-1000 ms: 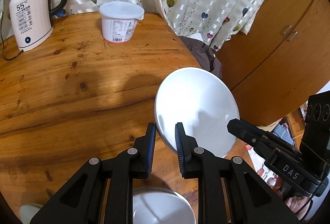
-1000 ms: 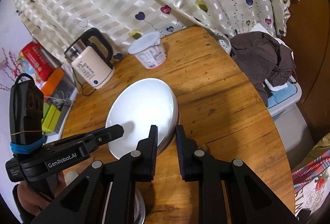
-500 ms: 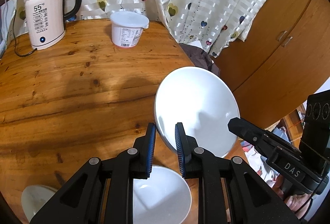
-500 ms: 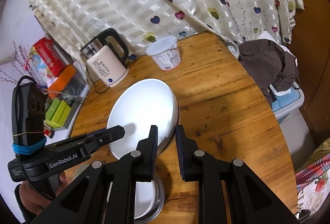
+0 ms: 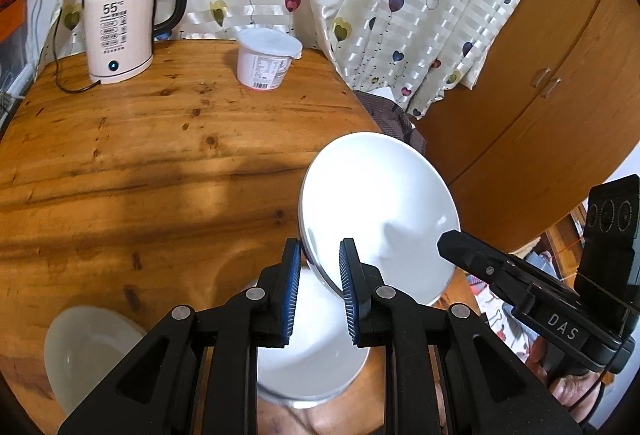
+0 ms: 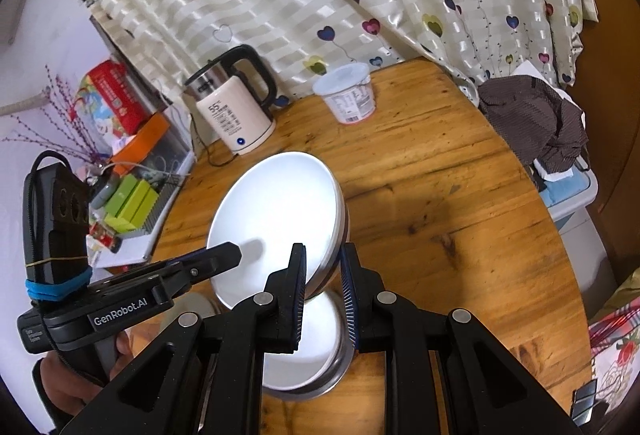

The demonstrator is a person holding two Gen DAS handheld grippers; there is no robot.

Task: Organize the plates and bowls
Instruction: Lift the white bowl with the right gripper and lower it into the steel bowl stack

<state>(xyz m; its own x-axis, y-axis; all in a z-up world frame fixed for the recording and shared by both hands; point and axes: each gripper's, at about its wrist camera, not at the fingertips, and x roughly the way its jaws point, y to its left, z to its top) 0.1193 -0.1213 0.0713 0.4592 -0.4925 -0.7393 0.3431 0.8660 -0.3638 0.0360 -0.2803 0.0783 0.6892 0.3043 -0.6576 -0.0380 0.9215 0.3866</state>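
White plate (image 5: 380,203) held tilted in the air between both grippers, above the counter (image 5: 160,155).

The left gripper (image 5: 318,289) and right gripper (image 6: 322,293) each pinch opposite rim edges with their fingers. A white bowl (image 5: 316,347) sits directly below, a second bowl (image 5: 86,347) to its left; kettle (image 5: 120,23) and lidded tub (image 5: 266,59) stand far back.

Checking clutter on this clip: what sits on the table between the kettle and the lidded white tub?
Nothing: in the left wrist view only bare wood table separates the kettle from the tub.
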